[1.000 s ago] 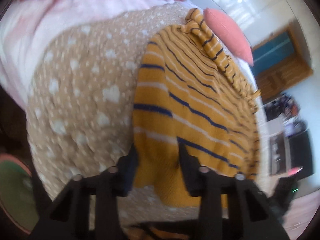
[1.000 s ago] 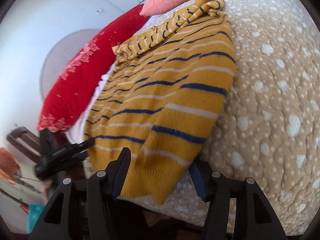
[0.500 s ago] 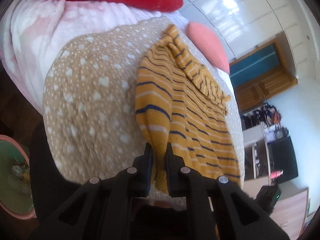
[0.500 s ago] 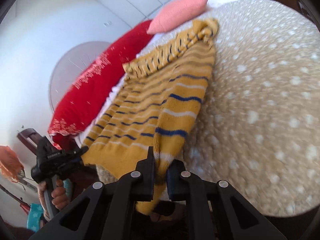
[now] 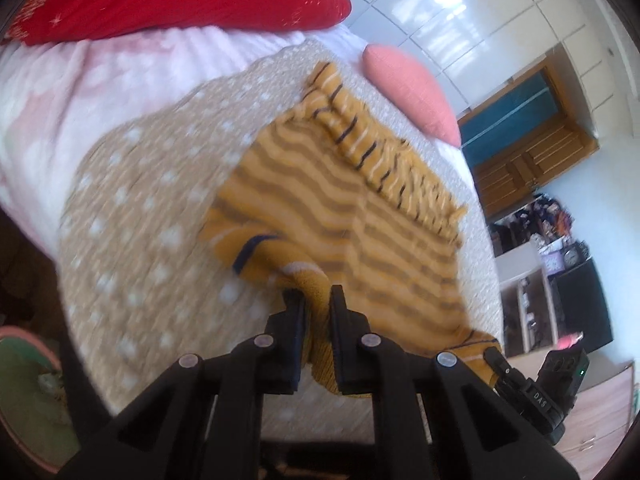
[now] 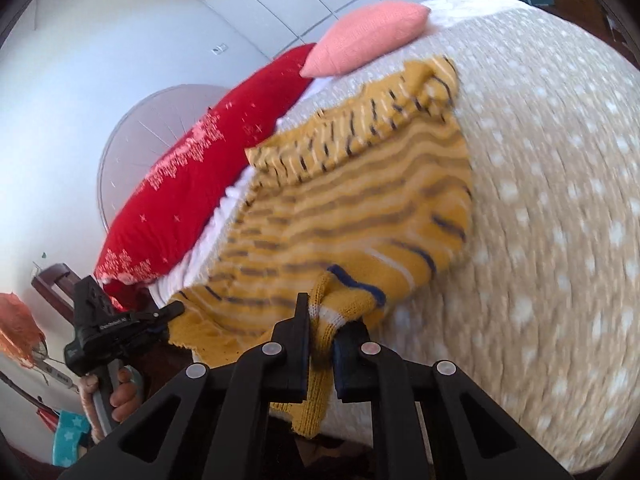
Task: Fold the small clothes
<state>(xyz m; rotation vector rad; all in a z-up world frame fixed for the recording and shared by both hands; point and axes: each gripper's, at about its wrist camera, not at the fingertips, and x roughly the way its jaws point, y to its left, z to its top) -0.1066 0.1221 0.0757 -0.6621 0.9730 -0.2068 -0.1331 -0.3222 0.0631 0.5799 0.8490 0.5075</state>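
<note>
- Pinching the near hem of the mustard-yellow knitted sweater with navy and white stripes [image 5: 344, 216], I am keeping the left gripper [image 5: 316, 300] clamped on one bottom corner so that the edge lifts as one line.
- I am holding the right gripper [image 6: 322, 320] closed on the other bottom corner, knit bunched between its fingers, seemingly to carry the hem up over the body.
- The sweater is lying flat on the beige quilted bedspread with white spots [image 5: 132, 208], its folded sleeve [image 5: 384, 148] lying across the top toward 1 o'clock in the left view.
- The bedspread is offering bare room at 9 o'clock in the left view and at 3 o'clock in the right view.
- The salmon-pink cushion [image 6: 368, 40] is sitting at 12 o'clock just beyond the collar end, and the red pillow with white print [image 6: 200, 168] is lying at 10 o'clock, so I am judging the fold should land short of them.
- Motion blur is smearing the stripes, so finer detail is escaping me.
</note>
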